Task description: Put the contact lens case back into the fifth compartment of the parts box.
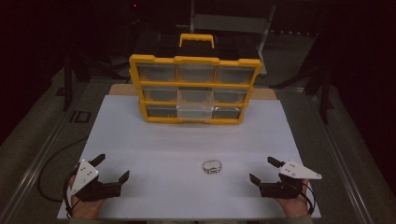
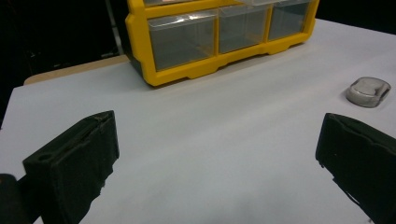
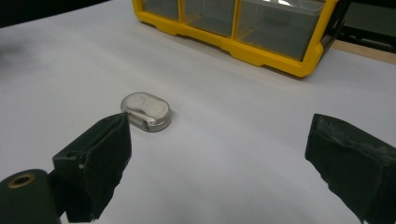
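Observation:
A small oval silver-grey case (image 1: 212, 166) lies flat on the white table (image 1: 187, 140), near the front and a little right of centre. It also lies at the right edge of the left gripper view (image 2: 368, 91) and just beyond the left jaw in the right gripper view (image 3: 146, 111). My left gripper (image 1: 112, 168) rests at the front left, open, with nothing between its jaws. My right gripper (image 1: 265, 170) rests at the front right, open and empty, to the right of the case. A yellow organiser (image 1: 195, 88) with clear drawers stands upright at the back.
The organiser's bottom middle drawer (image 1: 194, 112) sticks out slightly from the front. A black cable (image 1: 46, 172) curls off the table's left side. Dark floor and stand legs surround the table. The organiser's lower drawers appear in both gripper views (image 2: 219, 32) (image 3: 243, 28).

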Demonstrator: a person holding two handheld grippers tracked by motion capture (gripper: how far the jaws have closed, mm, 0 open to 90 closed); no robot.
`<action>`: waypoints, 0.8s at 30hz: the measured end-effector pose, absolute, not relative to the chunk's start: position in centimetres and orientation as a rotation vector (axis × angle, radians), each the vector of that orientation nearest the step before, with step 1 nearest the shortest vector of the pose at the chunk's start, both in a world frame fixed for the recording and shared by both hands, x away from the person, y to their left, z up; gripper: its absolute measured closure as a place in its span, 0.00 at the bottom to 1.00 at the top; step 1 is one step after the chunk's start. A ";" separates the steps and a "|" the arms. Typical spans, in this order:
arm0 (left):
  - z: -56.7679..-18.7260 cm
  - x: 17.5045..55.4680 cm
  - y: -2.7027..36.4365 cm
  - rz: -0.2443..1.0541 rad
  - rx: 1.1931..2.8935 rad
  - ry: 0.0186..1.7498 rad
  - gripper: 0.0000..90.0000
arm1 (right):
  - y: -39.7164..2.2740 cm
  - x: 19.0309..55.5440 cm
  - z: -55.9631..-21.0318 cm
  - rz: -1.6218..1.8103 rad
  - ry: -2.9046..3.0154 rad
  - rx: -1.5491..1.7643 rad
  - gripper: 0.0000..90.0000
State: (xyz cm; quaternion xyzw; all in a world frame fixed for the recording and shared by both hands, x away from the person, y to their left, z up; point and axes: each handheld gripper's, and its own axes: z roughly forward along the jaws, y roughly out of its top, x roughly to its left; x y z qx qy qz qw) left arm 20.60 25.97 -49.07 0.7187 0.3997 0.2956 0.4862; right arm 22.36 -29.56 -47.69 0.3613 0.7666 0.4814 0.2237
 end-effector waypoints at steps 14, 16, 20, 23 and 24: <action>-49.2 20.4 25.9 0.729 1.741 0.969 0.00 | -28.6 23.9 -45.9 1.262 2.226 1.044 0.08; -49.2 20.4 25.9 0.736 1.739 0.971 0.00 | -28.5 24.1 -45.8 1.268 2.234 1.057 0.08; -49.1 20.4 25.8 0.741 1.738 0.967 0.00 | -28.1 24.9 -45.1 1.264 2.284 1.054 0.08; -49.1 20.3 25.8 0.745 1.739 0.966 0.00 | -27.8 25.2 -44.7 1.260 2.295 1.054 0.08; -49.2 20.4 25.8 0.746 1.740 0.969 0.00 | -27.6 25.4 -44.5 1.251 2.305 1.042 0.08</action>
